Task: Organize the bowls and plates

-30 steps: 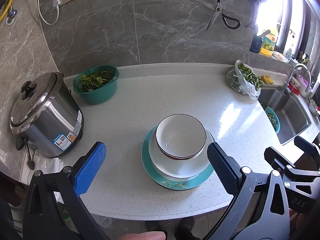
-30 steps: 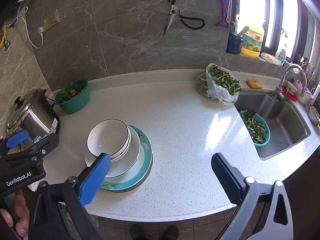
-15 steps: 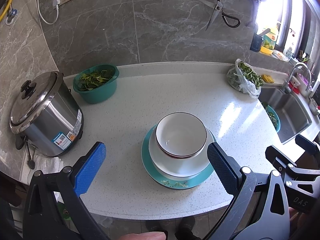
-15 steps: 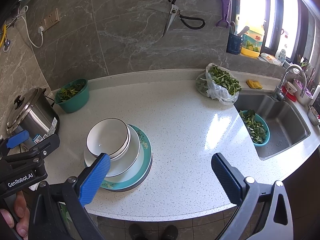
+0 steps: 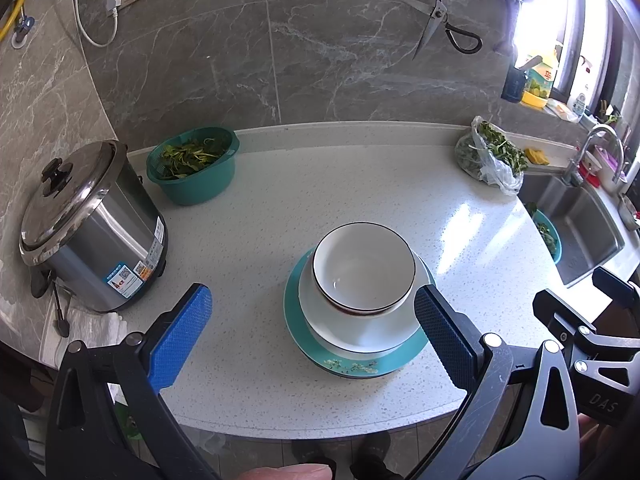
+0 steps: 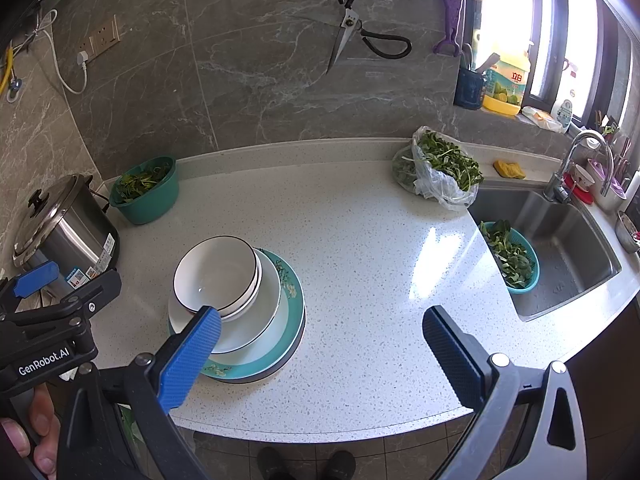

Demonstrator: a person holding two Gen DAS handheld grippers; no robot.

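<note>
Stack sits near front edge of counter (image 5: 320, 184): white bowl (image 5: 362, 266) on top, nested in wider white bowl (image 5: 384, 330), on teal plate (image 5: 360, 366). Left gripper (image 5: 312, 330) spread wide, empty, just short of stack. Right gripper (image 6: 320, 350) also spread, empty, w/ stack off to its left.

Bowls (image 5: 362, 268) sit nested on stacked plates (image 5: 356, 364) near the bench (image 5: 320, 184) front edge; cooker (image 5: 86, 228) left, basin (image 5: 192, 170) behind it. Bag (image 6: 438, 172) far right; sink (image 6: 560, 248) beyond.
</note>
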